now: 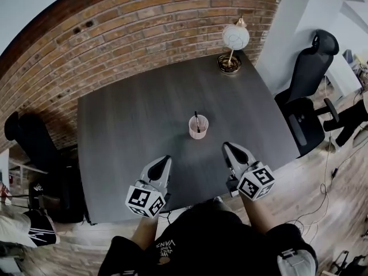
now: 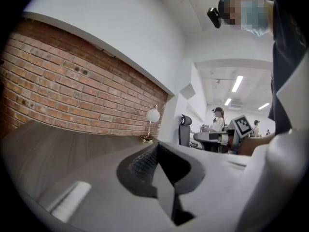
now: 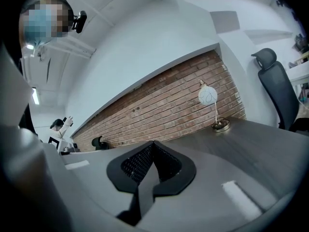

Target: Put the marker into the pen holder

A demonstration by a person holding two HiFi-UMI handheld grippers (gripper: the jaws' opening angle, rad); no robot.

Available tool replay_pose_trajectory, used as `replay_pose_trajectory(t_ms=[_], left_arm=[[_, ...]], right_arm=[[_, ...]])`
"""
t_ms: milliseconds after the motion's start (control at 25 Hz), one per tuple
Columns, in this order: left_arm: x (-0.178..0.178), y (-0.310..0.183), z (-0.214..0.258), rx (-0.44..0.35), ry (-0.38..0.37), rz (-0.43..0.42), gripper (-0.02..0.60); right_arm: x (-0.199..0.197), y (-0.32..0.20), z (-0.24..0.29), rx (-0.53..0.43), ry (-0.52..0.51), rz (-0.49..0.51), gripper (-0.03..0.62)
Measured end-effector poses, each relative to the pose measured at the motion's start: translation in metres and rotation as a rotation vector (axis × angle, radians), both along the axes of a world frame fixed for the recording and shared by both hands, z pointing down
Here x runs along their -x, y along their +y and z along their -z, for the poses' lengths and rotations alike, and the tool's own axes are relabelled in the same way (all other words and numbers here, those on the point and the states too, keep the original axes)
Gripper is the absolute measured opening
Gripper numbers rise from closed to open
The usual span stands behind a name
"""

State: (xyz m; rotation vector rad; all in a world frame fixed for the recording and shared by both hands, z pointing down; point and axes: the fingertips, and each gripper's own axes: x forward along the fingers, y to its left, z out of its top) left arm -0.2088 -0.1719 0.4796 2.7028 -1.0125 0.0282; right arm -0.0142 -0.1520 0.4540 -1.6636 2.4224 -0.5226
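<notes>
In the head view a pale pink pen holder [image 1: 198, 129] stands upright near the middle of the dark table [image 1: 126, 125]. A black marker [image 1: 196, 118] stands inside it, its top sticking out. Nearer the front edge, my left gripper [image 1: 167, 158] is shut and empty, a short way front-left of the holder. To the holder's front-right, my right gripper [image 1: 226, 146] is also shut with nothing in it. Both point away from me. In the left gripper view the left gripper [image 2: 157, 146] has its jaws pressed together, as does the right gripper [image 3: 153, 144] in its own view. Neither gripper view shows the holder.
A globe lamp [image 1: 234, 39] on a brass base stands at the table's far right corner, against the brick wall [image 1: 144, 22]. A black office chair [image 1: 307, 91] is off the right edge. Another dark chair [image 1: 29, 137] stands left of the table.
</notes>
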Motion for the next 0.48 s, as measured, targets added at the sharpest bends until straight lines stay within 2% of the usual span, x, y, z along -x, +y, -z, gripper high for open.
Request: replay_pose_trajectory(t_ms=[200,480], left_arm=[[-0.015,0.012,0.003,-0.004,-0.004,-0.015,0.052],[-0.041,0.046,0.011,-0.017,0.003,0.012,0.052]], right_arm=[[-0.008,0.022,0.01,0.001,-0.001,0.006,0.002],[-0.028,0.062,0.009,0.016,0.003,0.052,0.002]])
